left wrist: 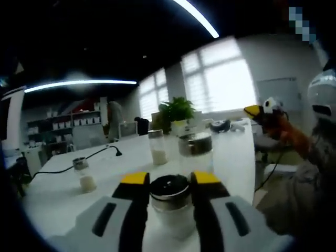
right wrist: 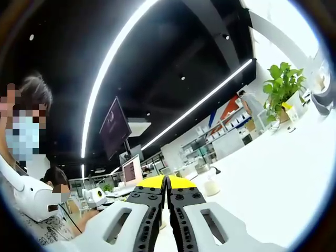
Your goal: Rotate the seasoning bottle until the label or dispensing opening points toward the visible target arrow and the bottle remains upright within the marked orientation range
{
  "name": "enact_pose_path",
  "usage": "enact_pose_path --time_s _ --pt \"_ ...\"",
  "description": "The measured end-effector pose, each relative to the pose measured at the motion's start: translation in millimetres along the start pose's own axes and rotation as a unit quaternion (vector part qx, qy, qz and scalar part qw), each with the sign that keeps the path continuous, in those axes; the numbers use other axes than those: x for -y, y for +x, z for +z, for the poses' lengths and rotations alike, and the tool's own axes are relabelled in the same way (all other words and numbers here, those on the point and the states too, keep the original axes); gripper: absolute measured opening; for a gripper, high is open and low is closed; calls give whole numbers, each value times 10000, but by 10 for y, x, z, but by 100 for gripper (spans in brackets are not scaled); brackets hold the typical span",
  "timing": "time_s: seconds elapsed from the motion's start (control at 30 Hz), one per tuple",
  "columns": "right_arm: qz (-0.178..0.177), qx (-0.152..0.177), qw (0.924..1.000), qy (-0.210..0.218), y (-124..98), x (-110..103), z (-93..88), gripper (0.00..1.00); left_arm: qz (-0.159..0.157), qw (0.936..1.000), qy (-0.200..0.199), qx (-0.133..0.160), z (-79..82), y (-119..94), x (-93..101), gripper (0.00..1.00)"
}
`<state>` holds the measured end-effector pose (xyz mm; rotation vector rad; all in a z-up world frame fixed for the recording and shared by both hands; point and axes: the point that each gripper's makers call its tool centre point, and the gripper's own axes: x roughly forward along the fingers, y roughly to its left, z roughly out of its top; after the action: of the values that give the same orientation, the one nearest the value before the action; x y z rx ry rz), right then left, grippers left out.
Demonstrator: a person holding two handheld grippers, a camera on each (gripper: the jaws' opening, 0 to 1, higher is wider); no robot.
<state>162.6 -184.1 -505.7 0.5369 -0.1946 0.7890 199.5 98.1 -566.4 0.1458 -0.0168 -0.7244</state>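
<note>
A glass seasoning bottle with a perforated metal lid stands upright on the white table, white powder inside. My left gripper is shut on it, one yellow-tipped jaw pressed against each side just below the lid. In the right gripper view my right gripper is shut with nothing between its yellow tips, tilted up toward the ceiling. It also shows in the left gripper view as the right gripper, raised beyond the table's right edge in a person's hand.
Behind the held bottle stand a metal-capped jar, a tall bottle and a small bottle. A black cable crosses the table. A potted plant is at the far end. A masked person is close on the left.
</note>
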Motion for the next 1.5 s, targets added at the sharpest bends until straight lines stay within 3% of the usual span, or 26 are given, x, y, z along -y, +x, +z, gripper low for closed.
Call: enact_pose_path --time_s 0.1,0.2,0.47,0.6,0.8,1.07,1.27,1.4,1.5 --pt "5 -10 10000 25 3 7 -9 0 -400 9990 -166 -101 -9 14 35 33" --pt "0 -19 10000 24 1 13 -15 0 -586 9981 -122 -144 -9 27 19 33" --pt "29 -4 10000 27 1 9 -1 0 -1070 9939 -244 115 -10 30 23 33" --pt "80 7 10000 15 1 -12 6 0 -1456 9893 -73 104 -9 26 77 33" --pt "121 21 9999 27 -5 -28 5 0 -1696 9855 37 -39 -23 28 100 33" --pt "162 65 9998 42 -23 -39 27 0 -2150 9763 -254 68 -62 8 108 33" --pt "171 59 9998 68 -7 -41 11 0 -2259 9737 -289 22 -65 11 121 33" --pt "172 54 9998 70 -4 -40 6 0 -2244 9728 -563 -123 -108 17 119 33" --pt "147 80 9998 98 -16 -22 14 0 -2024 9787 -211 -277 -164 19 92 37"
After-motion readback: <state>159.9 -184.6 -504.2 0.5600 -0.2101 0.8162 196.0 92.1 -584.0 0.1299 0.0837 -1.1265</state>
